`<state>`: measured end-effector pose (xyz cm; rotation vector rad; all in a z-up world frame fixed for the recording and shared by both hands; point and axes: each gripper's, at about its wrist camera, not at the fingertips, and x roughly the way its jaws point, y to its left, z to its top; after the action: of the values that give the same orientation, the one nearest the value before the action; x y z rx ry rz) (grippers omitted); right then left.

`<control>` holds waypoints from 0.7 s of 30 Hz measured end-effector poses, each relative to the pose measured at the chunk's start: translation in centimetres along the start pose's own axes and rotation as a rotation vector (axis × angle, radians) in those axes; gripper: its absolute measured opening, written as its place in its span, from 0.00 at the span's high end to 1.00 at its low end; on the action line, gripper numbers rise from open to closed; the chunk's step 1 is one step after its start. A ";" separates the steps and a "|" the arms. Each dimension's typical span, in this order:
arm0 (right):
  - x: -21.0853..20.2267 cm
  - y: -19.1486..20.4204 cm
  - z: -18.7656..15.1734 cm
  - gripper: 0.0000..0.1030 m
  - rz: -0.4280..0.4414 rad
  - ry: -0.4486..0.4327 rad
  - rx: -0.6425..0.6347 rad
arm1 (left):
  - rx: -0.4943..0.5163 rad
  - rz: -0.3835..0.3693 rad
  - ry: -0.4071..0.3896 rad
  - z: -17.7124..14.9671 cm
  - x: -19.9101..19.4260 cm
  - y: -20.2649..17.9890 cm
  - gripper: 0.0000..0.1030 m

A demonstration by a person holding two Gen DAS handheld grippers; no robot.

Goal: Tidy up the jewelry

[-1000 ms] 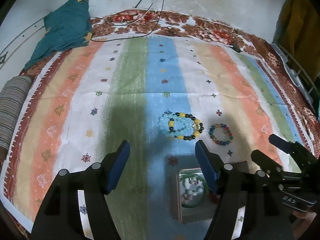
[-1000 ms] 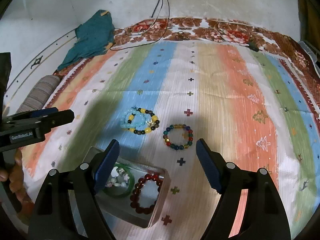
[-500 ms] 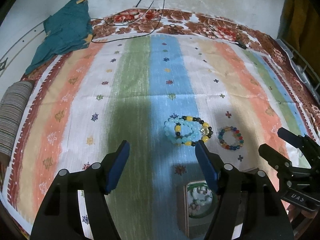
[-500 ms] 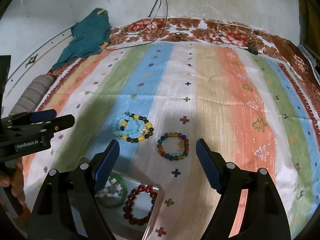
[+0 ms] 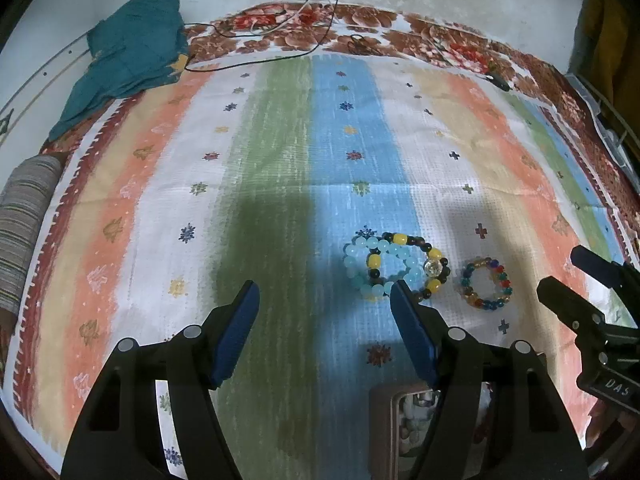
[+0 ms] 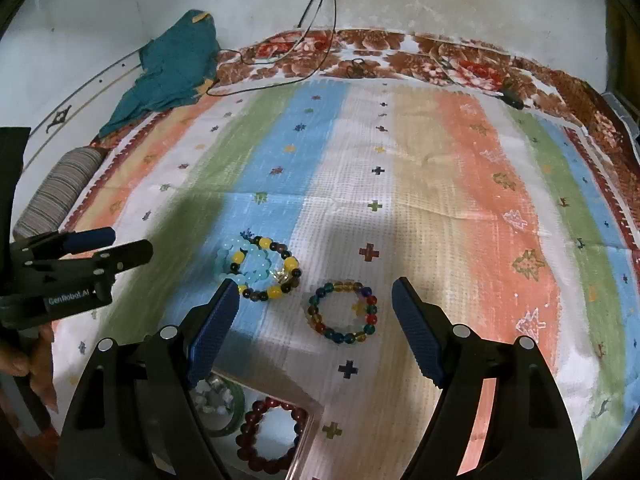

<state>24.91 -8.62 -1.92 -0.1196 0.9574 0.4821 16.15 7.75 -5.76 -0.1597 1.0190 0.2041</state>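
Two bead bracelets lie overlapped on the striped cloth: a light blue one [image 5: 362, 264] [image 6: 240, 262] and a yellow-and-dark one [image 5: 432, 276] [image 6: 282, 276]. Just right of them lies a multicoloured bracelet [image 5: 486, 286] [image 6: 344, 312]. A clear box [image 6: 308, 432] [image 5: 384, 408] at the near edge holds a dark red bracelet [image 6: 272, 436], a green bangle [image 6: 234, 404] and pale beads. My right gripper [image 6: 316, 328] is open, hovering with the multicoloured bracelet between its fingers. Over bare cloth left of the bracelets, my left gripper [image 5: 324, 326] is open and empty.
A teal cloth [image 5: 132, 56] [image 6: 176, 68] lies bunched at the far left corner. Black cables [image 5: 304, 16] trail over the flowered far border. A striped roll [image 5: 24, 224] [image 6: 60, 192] lies at the left edge. A hand [image 6: 28, 364] holds the left gripper's handle.
Both grippers moved forward and slightly down over the cloth. The bracelets sit lower and nearer in both views, and the box has slid toward the bottom edge. Jaw openings are unchanged.
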 end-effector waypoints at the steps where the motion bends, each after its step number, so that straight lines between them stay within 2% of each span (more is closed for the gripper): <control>1: 0.1 -0.1 0.1 0.24 0.001 0.001 0.000 | 0.003 0.001 0.001 0.0 0.1 0.0 0.34; 8: 1.0 -0.1 0.8 0.24 0.040 0.026 0.016 | -0.006 0.003 0.011 0.6 1.1 -0.1 0.34; 21: 3.6 0.5 2.1 0.24 0.017 0.058 -0.047 | -0.027 -0.046 0.064 1.3 3.1 -0.3 0.34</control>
<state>27.97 -6.32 -3.55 -0.1686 1.0044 0.5197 18.87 8.04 -7.77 -0.2153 1.0754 0.1722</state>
